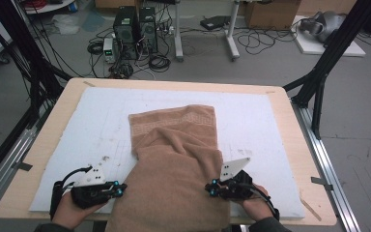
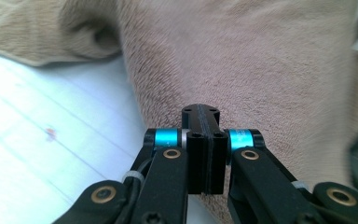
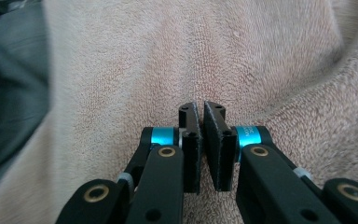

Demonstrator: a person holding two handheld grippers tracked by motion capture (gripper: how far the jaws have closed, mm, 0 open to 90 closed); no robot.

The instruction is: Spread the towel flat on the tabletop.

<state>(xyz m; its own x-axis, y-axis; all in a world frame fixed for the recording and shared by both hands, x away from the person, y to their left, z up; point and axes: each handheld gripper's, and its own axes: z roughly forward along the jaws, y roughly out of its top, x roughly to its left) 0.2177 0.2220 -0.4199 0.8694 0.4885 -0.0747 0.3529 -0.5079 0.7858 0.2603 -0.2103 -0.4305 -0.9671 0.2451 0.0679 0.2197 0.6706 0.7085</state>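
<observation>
Towel (image 1: 176, 159): tan terry cloth, thick and fuzzy, with a woven key-pattern band running across its far end. It lies lengthwise down the middle of the counter (image 1: 280, 104), on a white sheet (image 1: 77, 130). The far part lies flat; over it a second layer is bunched and rumpled, with a soft fold rising near the left edge. The near end spills over the counter's front edge.

At the towel's near left edge sits the left hand-held gripper (image 1: 118, 189); in its own view (image 2: 200, 119) the jaws are pressed flat together right at the towel's edge, and I cannot tell whether any cloth is caught between them. At the near right edge sits the right hand-held gripper (image 1: 211, 188); in its own view (image 3: 201, 112) the jaws stand all but closed, a thin gap at the tips, over the terry, and I cannot tell whether a fold is pinched there. Each is held in a hand, with a grey three-cornered plate on top.

The white sheet shows faint pencil-like lines and a few small marks. The counter is pale wood with rounded corners, set in a black metal frame (image 1: 328, 58). Beyond it, on the grey floor (image 1: 367, 121), stand two dark computer towers (image 1: 135, 31) amid tangled cables, white table legs (image 1: 232, 34) and a cardboard box (image 1: 270, 12).
</observation>
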